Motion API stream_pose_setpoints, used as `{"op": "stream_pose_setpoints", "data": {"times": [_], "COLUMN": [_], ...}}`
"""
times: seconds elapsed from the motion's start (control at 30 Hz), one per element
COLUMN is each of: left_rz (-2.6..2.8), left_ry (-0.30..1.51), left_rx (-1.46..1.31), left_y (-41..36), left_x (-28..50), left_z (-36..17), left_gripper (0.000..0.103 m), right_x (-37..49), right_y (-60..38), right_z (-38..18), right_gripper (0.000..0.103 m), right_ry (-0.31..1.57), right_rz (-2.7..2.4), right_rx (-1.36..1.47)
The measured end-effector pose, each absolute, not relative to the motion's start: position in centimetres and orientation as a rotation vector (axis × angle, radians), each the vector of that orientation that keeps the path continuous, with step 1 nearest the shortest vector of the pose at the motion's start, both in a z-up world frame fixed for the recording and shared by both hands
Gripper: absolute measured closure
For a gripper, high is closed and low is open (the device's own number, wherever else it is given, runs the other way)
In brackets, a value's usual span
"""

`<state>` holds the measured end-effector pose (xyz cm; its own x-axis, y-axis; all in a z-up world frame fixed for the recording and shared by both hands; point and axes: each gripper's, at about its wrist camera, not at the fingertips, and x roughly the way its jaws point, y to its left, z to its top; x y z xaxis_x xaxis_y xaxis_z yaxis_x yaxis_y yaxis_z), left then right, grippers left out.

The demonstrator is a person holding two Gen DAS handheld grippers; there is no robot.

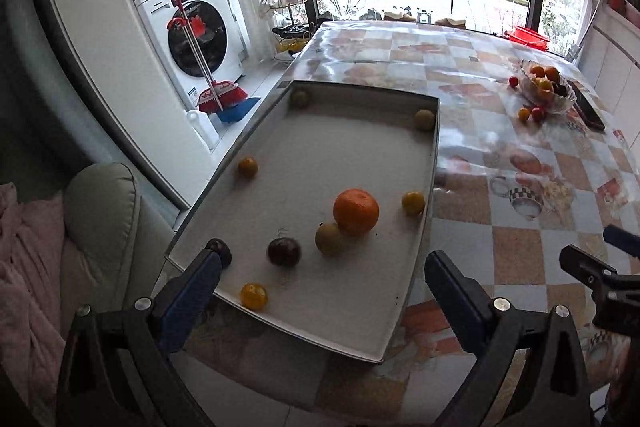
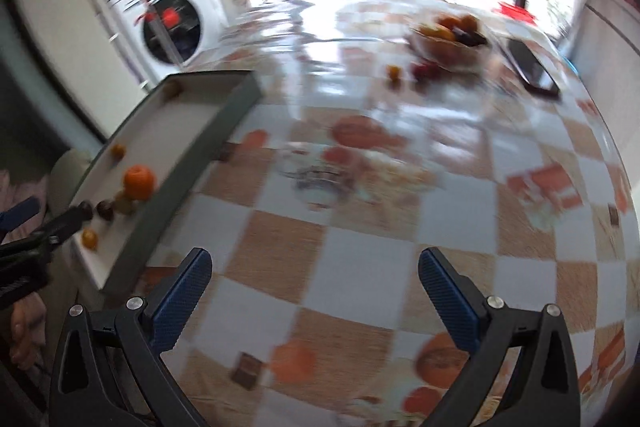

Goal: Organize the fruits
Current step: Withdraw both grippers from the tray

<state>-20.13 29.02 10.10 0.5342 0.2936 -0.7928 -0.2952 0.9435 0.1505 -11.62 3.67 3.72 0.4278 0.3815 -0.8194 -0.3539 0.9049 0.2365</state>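
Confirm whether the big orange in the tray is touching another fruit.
Yes, the big orange rests against a smaller yellow-green fruit in the tray.

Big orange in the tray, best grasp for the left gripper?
Take the big orange across its widest middle, coming down from above. It is round, so any pair of opposite sides works, but a greenish fruit touches its lower-left side. Set the fingers on the free sides, away from that contact. The left gripper is open and looks wide enough. The tray wall likely hinders a low side approach.
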Motion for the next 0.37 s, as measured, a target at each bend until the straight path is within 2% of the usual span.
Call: {"op": "stream_pose_setpoints", "data": {"times": [0.37], "left_rz": [0.372], "left_ry": [0.936], "left_rx": [-0.062], "left_y": [32.0], "left_x": [-20.8], "left_z": [9.0], "left_gripper": [0.001], "right_x": [-13.0], "right_y": [11.2], "right_z": [6.6], "right_gripper": [0.0], "right_ry": [0.965], "right_rz": [0.592], "right_rx": [-0.16]}}
